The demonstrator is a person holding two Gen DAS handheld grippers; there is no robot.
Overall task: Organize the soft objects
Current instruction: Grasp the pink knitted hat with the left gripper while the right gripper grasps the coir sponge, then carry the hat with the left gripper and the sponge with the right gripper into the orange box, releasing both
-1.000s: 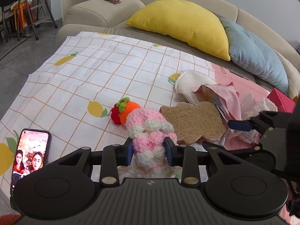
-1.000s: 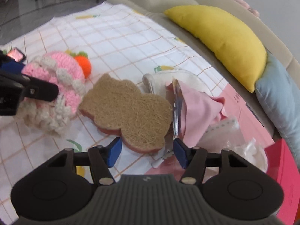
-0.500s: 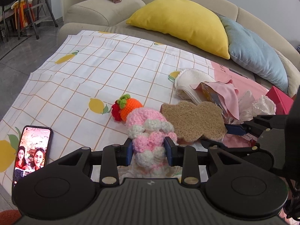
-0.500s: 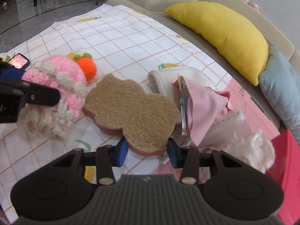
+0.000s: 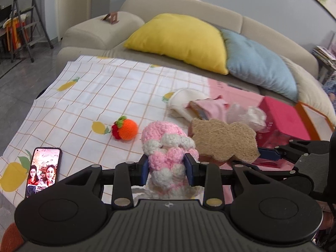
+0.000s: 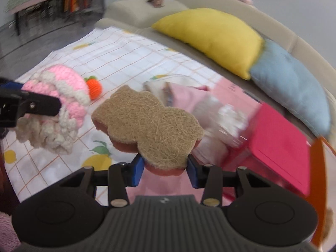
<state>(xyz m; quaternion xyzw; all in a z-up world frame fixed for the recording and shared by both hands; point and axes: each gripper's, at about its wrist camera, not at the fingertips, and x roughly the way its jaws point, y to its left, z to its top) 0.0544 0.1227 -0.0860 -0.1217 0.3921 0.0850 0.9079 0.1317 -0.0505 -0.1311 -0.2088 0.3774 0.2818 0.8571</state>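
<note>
My left gripper [image 5: 167, 166] is shut on a pink-and-white crochet toy [image 5: 163, 134], which hangs lifted above the lemon-print cloth [image 5: 109, 96]. My right gripper [image 6: 166, 168] is shut on a brown, bear-shaped loofah sponge [image 6: 147, 121] with a pink underside, also held off the cloth. In the left wrist view the sponge [image 5: 224, 140] hangs just right of the toy. In the right wrist view the toy [image 6: 69, 88] sits at the left. A small orange crochet fruit [image 5: 126, 131] lies on the cloth beyond the toy.
A lit phone [image 5: 43, 168] lies at the cloth's near left. White cloth [image 5: 184, 98], pink fabric [image 5: 212, 107] and a clear bag [image 5: 245, 113] are piled at the right beside a red box [image 5: 283, 121]. Yellow [image 5: 180, 40] and blue [image 5: 260, 69] cushions lean on the sofa behind.
The right gripper's jaws closed on the sponge and lifted it off the cloth. The left gripper rose with the crochet toy, so both views now look down from higher.
</note>
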